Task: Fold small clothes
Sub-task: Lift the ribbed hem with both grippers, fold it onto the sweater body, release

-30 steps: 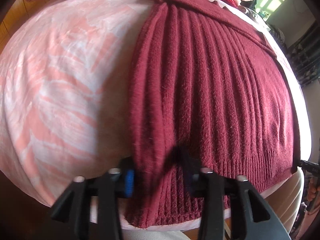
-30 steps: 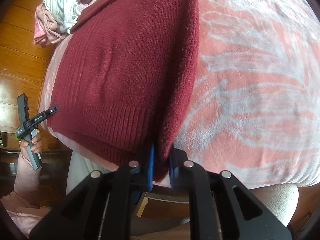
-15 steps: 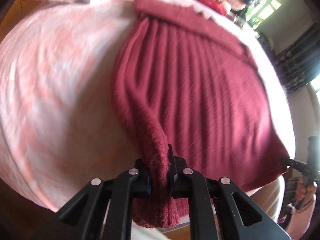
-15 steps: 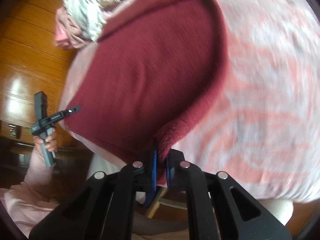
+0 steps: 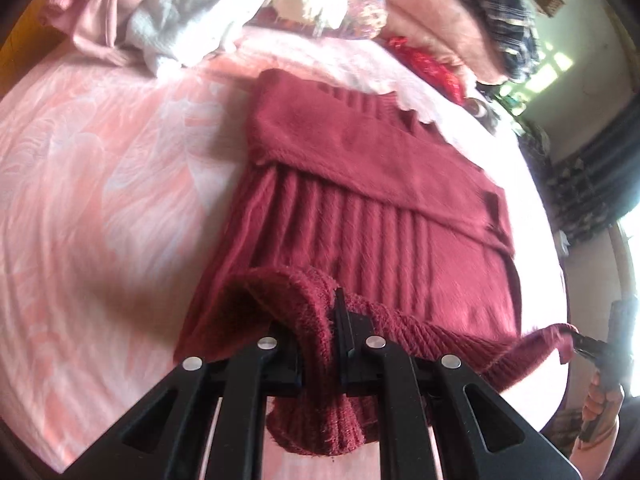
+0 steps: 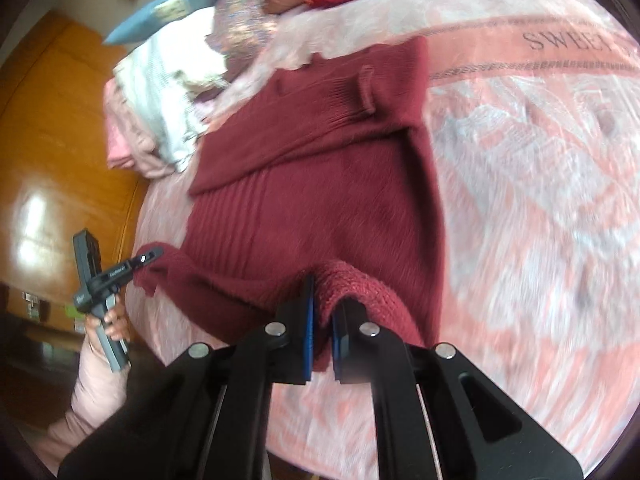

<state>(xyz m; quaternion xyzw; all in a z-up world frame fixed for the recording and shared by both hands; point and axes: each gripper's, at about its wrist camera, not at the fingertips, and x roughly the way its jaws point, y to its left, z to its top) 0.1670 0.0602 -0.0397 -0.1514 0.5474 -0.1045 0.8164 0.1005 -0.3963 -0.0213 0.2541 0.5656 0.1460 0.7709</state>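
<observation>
Both grippers, left gripper [image 5: 336, 344] and right gripper [image 6: 322, 336], pinch the maroon sweater's [image 5: 360, 208] hem above the bed [image 5: 100, 200].

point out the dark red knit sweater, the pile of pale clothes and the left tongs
dark red ribbed knit sweater [image 5: 380, 236]: left wrist view, ribbed body panel
pile of pale grey and pink clothes [image 5: 172, 12]: left wrist view, grey garment's middle
left tongs [image 5: 336, 344]: left wrist view, between the tips

A dark red ribbed sweater [image 5: 360, 184] lies on a pink-and-white leaf-patterned blanket [image 5: 100, 200].

Pink patterned blanket [image 6: 520, 184] underneath; heap of pale clothes [image 5: 180, 12] at far edge; orange wooden wardrobe [image 6: 52, 128] beside.
</observation>
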